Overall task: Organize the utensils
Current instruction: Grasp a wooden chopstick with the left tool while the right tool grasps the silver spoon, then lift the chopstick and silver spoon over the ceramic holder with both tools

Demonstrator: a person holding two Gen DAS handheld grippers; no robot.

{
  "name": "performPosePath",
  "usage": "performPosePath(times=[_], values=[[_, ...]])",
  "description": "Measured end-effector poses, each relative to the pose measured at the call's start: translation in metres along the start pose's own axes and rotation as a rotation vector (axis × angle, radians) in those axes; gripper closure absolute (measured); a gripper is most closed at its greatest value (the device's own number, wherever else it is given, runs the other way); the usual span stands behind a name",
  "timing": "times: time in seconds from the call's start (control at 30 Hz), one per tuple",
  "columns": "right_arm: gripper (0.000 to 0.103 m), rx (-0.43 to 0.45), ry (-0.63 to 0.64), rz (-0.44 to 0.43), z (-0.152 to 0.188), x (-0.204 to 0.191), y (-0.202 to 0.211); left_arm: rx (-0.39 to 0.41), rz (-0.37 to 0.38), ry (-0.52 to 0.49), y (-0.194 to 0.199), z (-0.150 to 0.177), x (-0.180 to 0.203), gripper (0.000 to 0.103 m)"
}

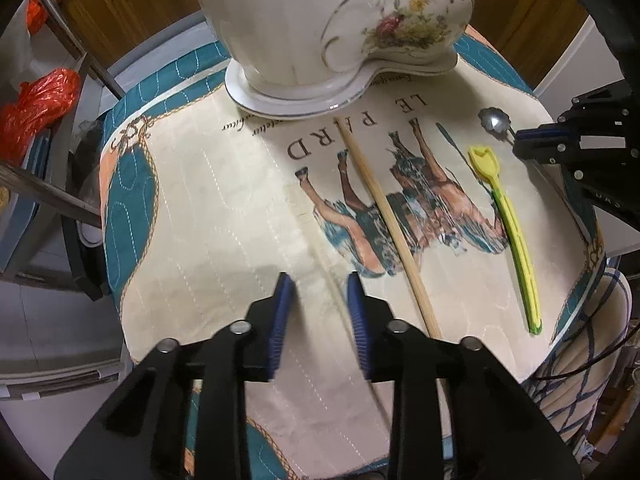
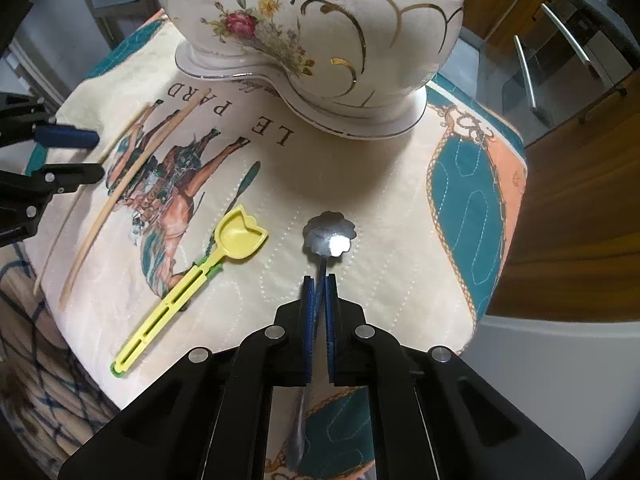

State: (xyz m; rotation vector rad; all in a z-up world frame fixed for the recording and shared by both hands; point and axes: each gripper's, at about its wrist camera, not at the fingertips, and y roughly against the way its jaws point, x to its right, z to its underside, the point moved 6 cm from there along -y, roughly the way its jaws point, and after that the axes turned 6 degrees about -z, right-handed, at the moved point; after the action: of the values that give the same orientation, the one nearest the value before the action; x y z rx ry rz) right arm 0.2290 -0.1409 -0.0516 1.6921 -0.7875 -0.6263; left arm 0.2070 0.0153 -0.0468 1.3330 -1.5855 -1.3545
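A: Quilted horse-print cloth point(image 2: 380, 184) covers the surface. Grippers?
B: Right gripper point(image 2: 319, 280): pads pinched on the metal spoon point(image 2: 329, 236) handle, bowl at twelve o'clock. Left gripper point(image 1: 318, 286): jaws apart, a thin chopstick point(image 1: 340, 312) just inside its right pad.
A: Beyond?
B: Second chopstick point(image 1: 384, 216) and yellow spoon point(image 1: 508, 220) at one o'clock; floral porcelain vessel point(image 1: 320, 20) at twelve.

The bench point(image 1: 192, 216) wears a quilted cream cloth point(image 2: 384, 184) with teal and peach borders and a printed horse. Behind stand wooden cabinet fronts point(image 1: 132, 8); an appliance with metal bar handles point(image 2: 568, 36) is at far right. Orange plastic bags point(image 1: 38, 108) hang off a metal frame point(image 1: 64, 20) on the left.
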Motion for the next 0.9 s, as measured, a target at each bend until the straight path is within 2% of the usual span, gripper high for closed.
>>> performPosePath(times=[0.23, 0.4, 0.5, 0.6, 0.9], values=[[0.099, 0.081, 0.005, -0.032, 0.006, 0.001, 0.01, 0.025, 0.041, 0.058, 0.004, 0.013, -0.003, 0.099], [0.099, 0.169, 0.006, -0.091, 0.009, -0.005, 0.03, 0.107, 0.139, 0.152, 0.009, 0.027, -0.015, 0.099], [0.099, 0.227, 0.004, -0.116, 0.015, -0.014, 0.044, 0.199, 0.186, 0.194, 0.022, 0.03, -0.019, 0.099], [0.099, 0.293, -0.008, -0.155, 0.015, -0.011, 0.054, 0.332, 0.231, 0.226, 0.047, 0.035, -0.021, 0.099], [0.099, 0.466, -0.027, -0.218, 0.015, -0.01, 0.071, 0.604, 0.262, 0.283, 0.094, 0.028, -0.023, 0.099]])
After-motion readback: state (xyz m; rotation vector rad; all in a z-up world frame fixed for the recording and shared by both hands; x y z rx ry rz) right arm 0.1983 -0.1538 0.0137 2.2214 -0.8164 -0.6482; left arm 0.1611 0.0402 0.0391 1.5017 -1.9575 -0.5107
